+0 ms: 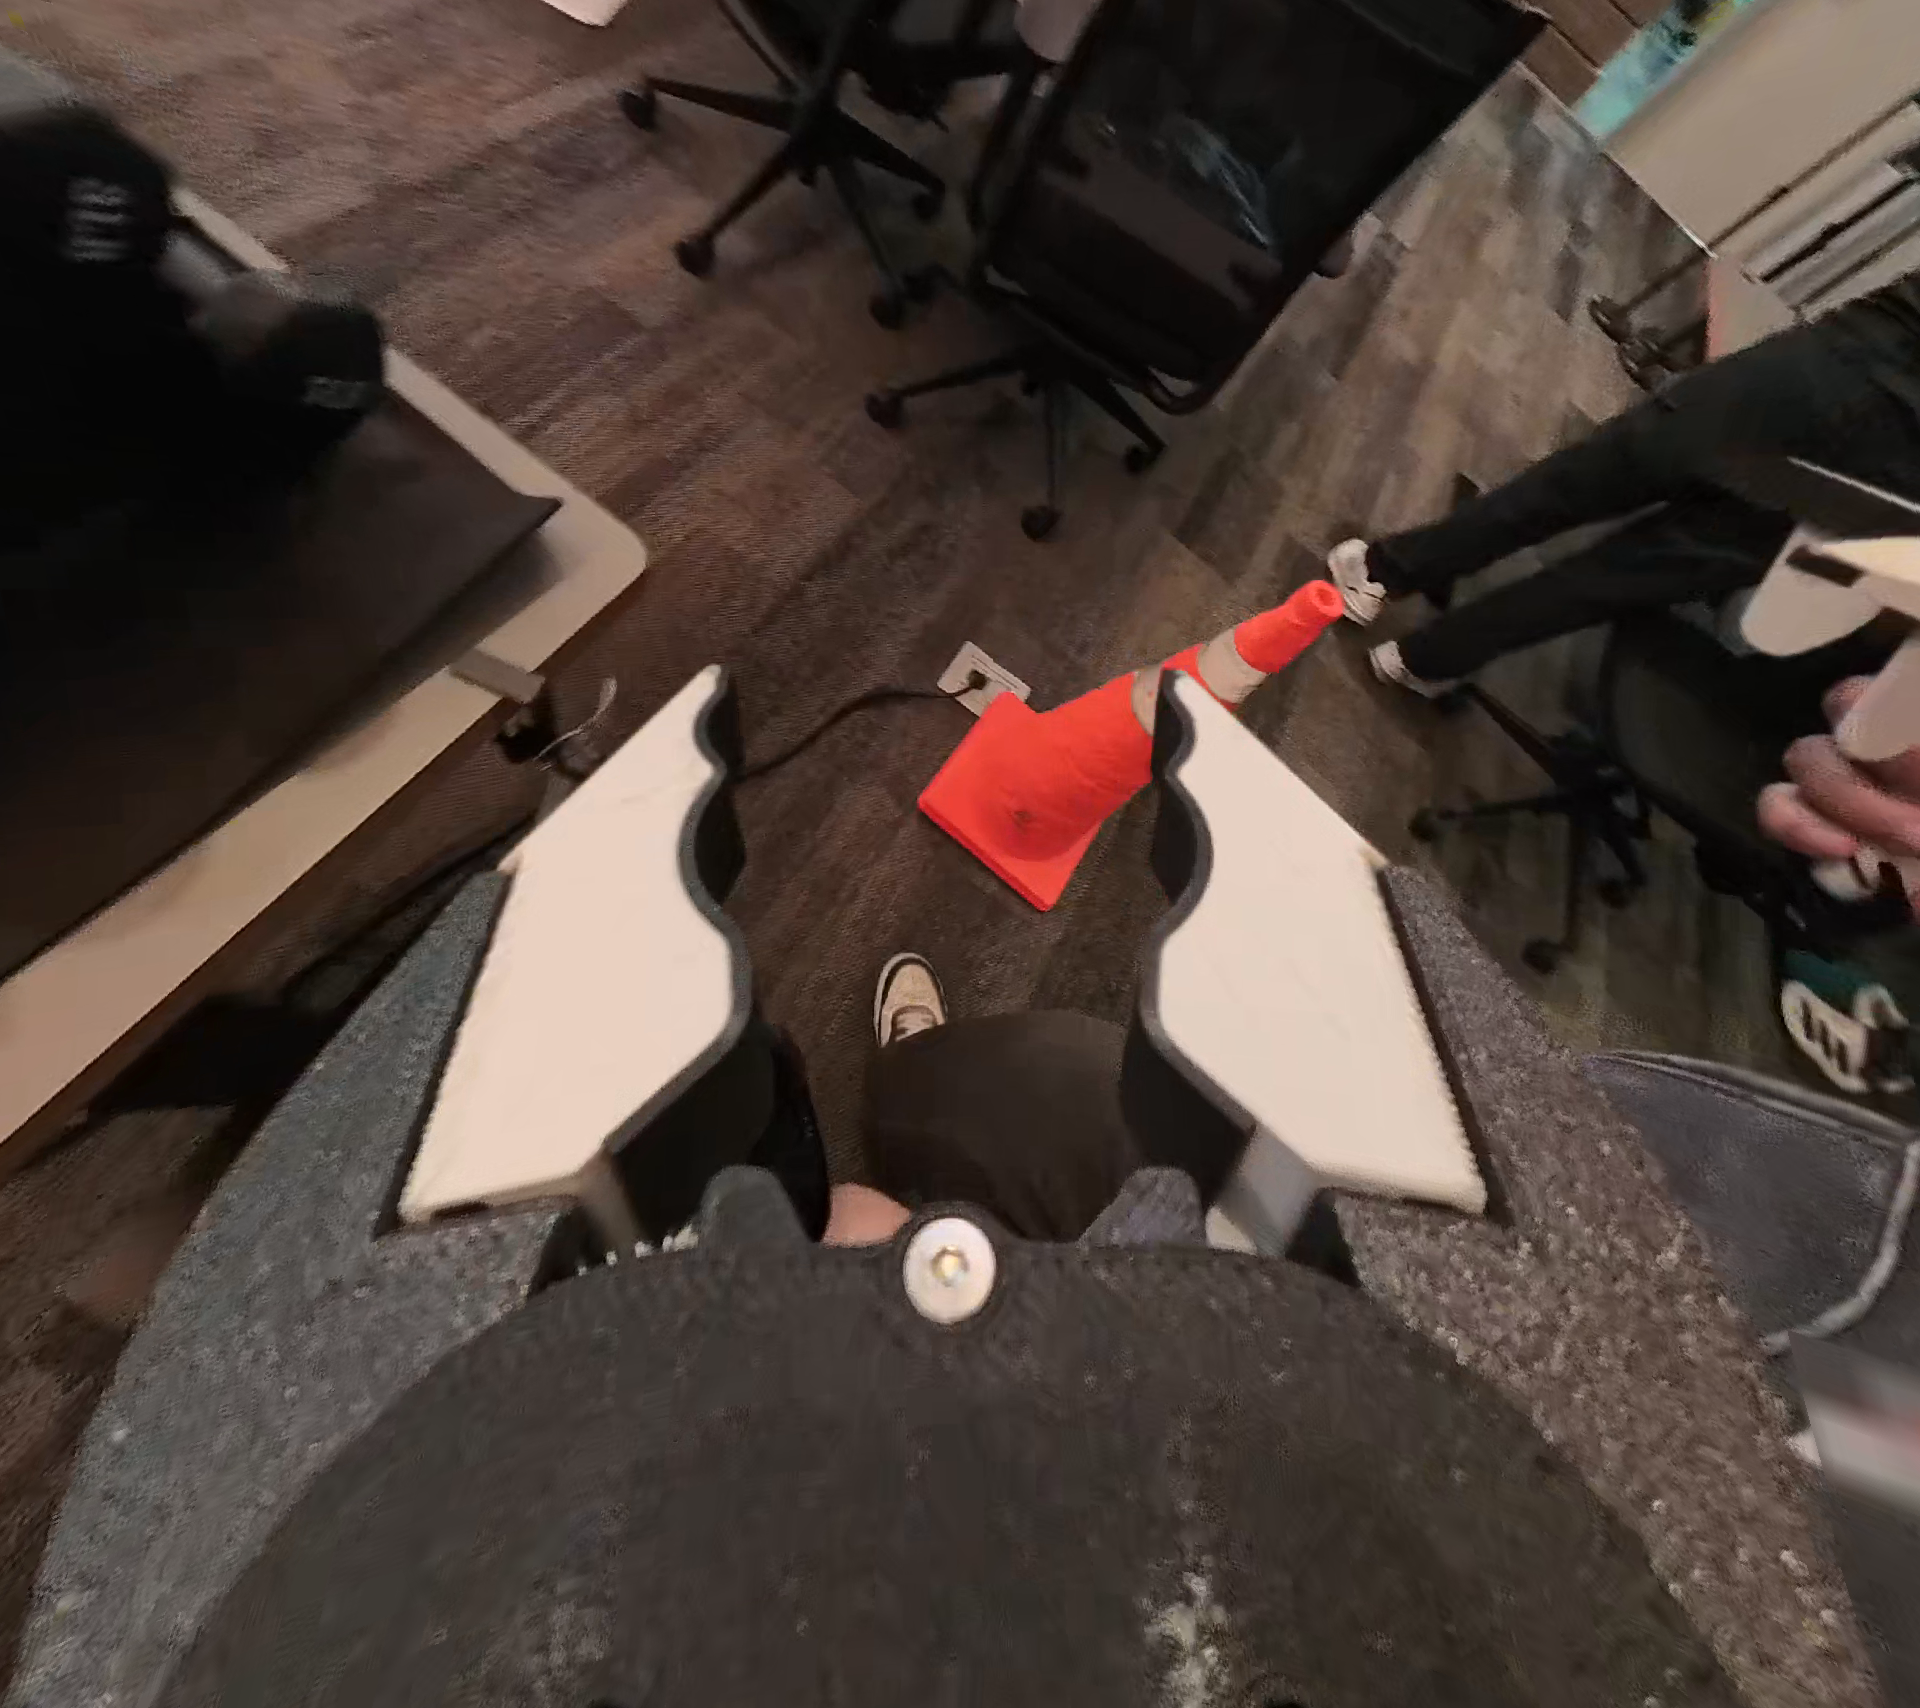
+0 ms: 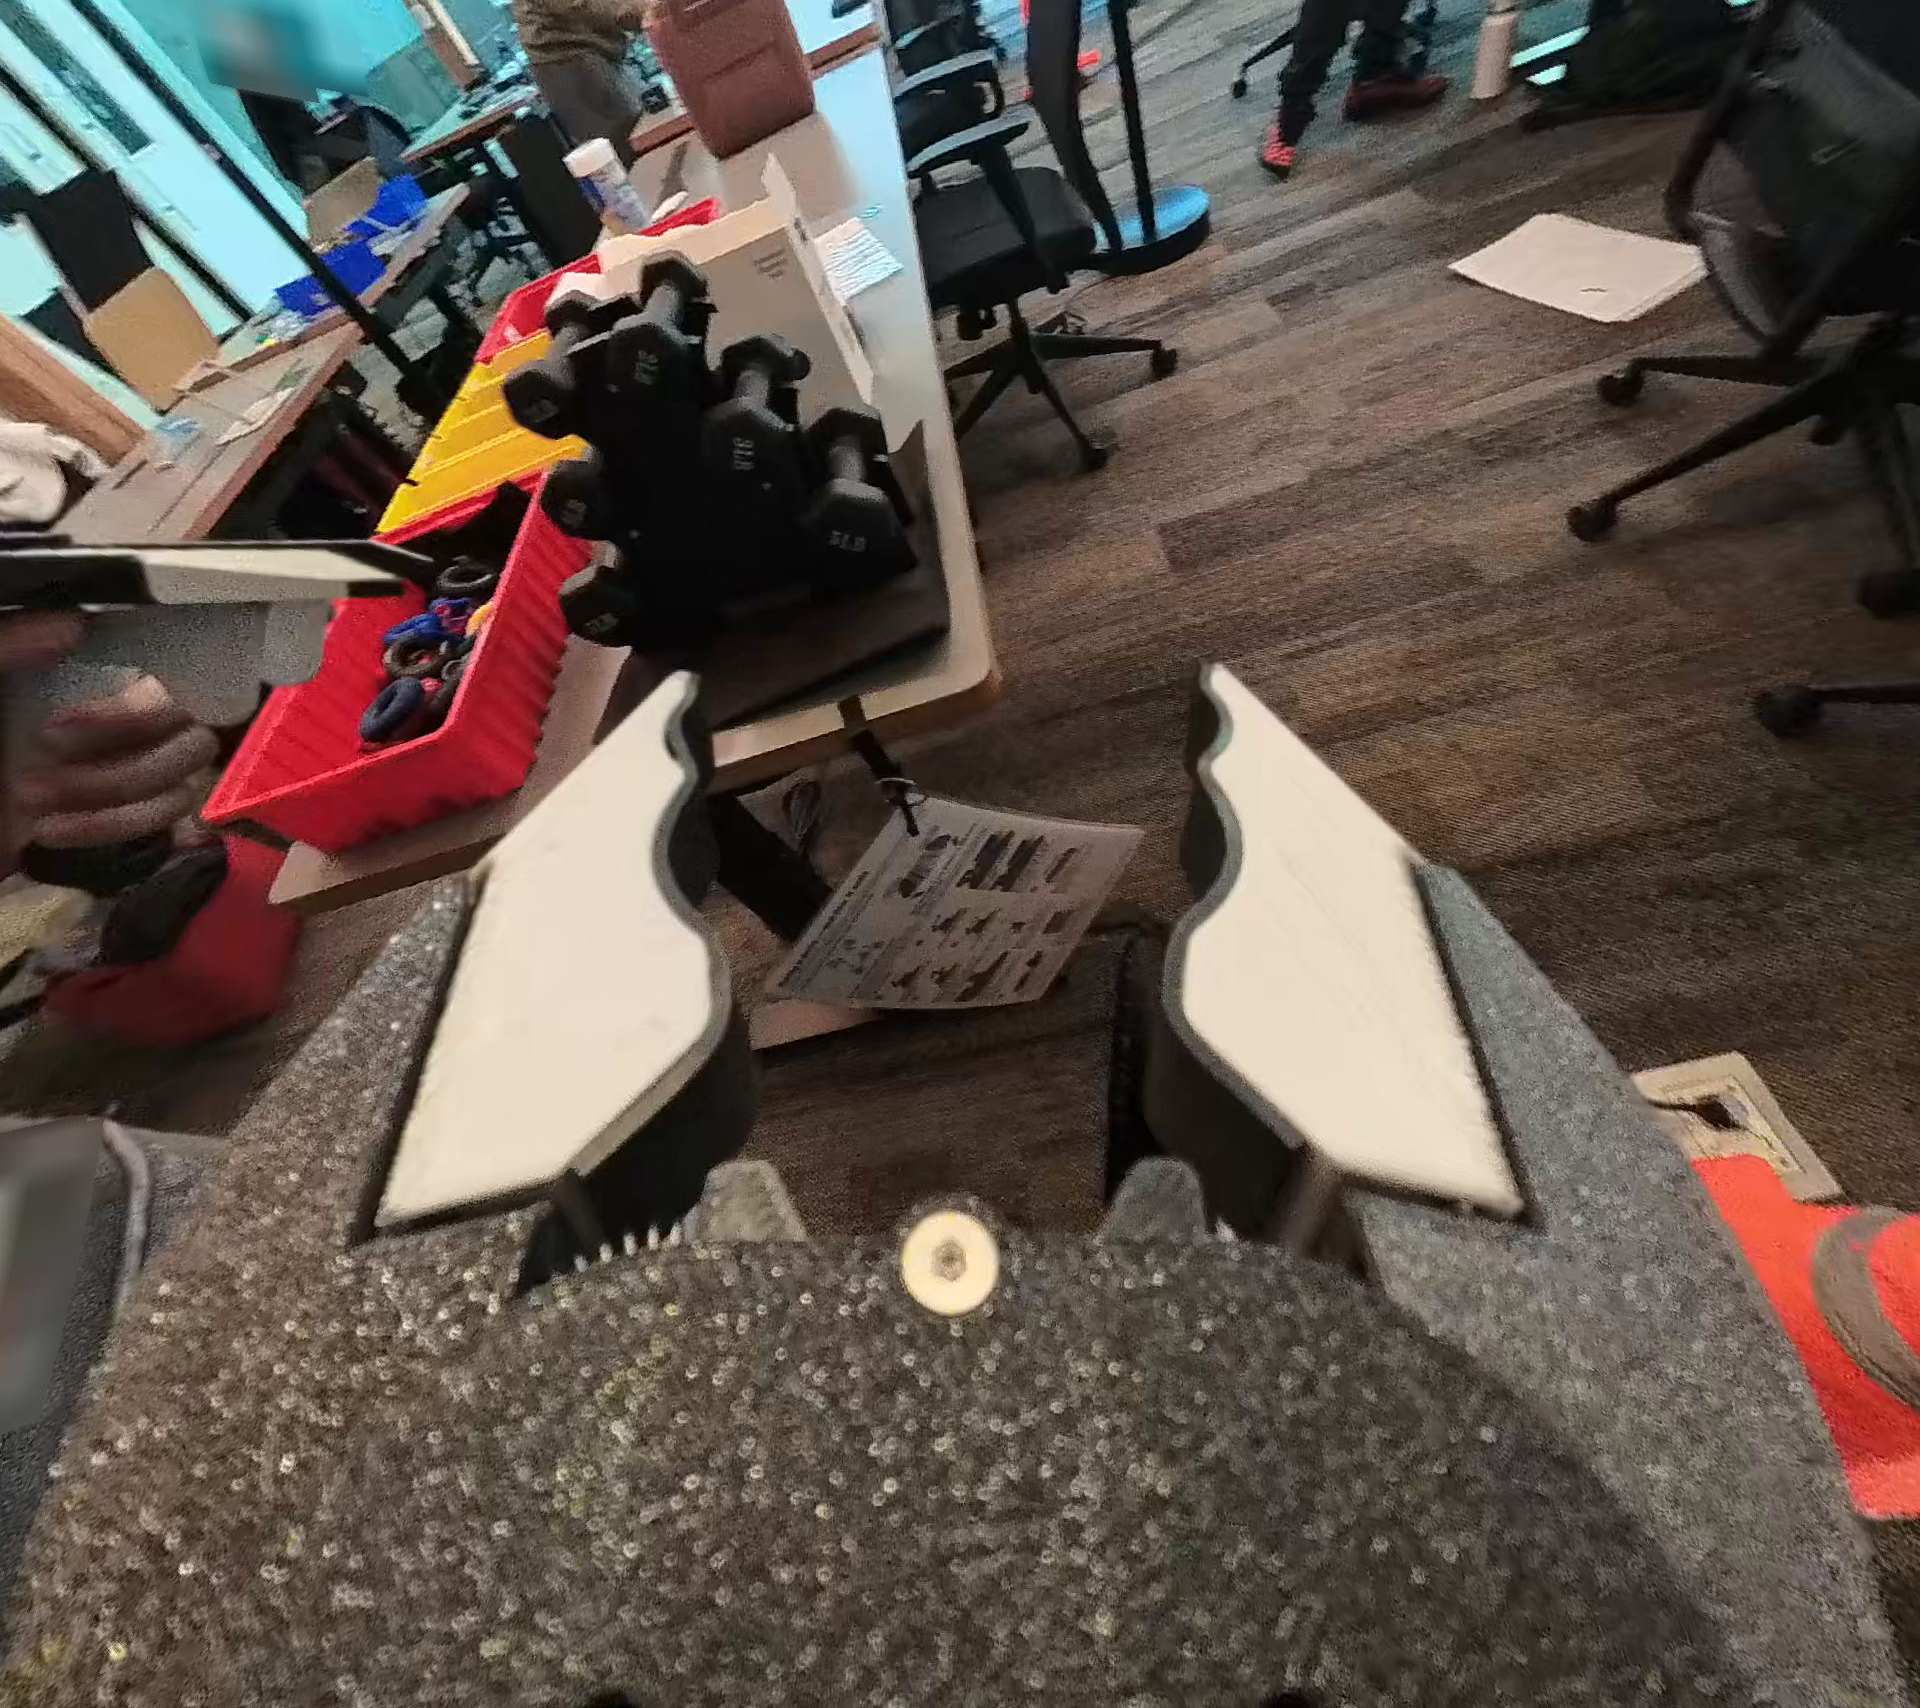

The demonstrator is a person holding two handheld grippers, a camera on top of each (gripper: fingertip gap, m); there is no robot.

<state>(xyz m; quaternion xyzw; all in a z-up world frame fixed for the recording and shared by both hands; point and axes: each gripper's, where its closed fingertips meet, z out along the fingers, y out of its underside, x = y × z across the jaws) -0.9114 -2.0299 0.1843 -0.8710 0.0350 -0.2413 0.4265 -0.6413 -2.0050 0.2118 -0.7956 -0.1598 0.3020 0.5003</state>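
- Left wrist view: my left gripper (image 1: 951, 713) hangs wide, empty, above the tipped orange traffic cone (image 1: 1049, 770); I could clip it.
- My right gripper (image 2: 940, 702) gapes, empty, near the dumbbell rack (image 2: 707, 463).

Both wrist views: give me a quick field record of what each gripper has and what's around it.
left gripper: open, empty, aimed down at the carpet
nearest to left: orange cone lying tipped over on the floor
right gripper: open, empty
ahead of right: table corner with black dumbbell rack
beside rack: red bin with small rings in it
floor: printed sheet under the table; office chairs beyond
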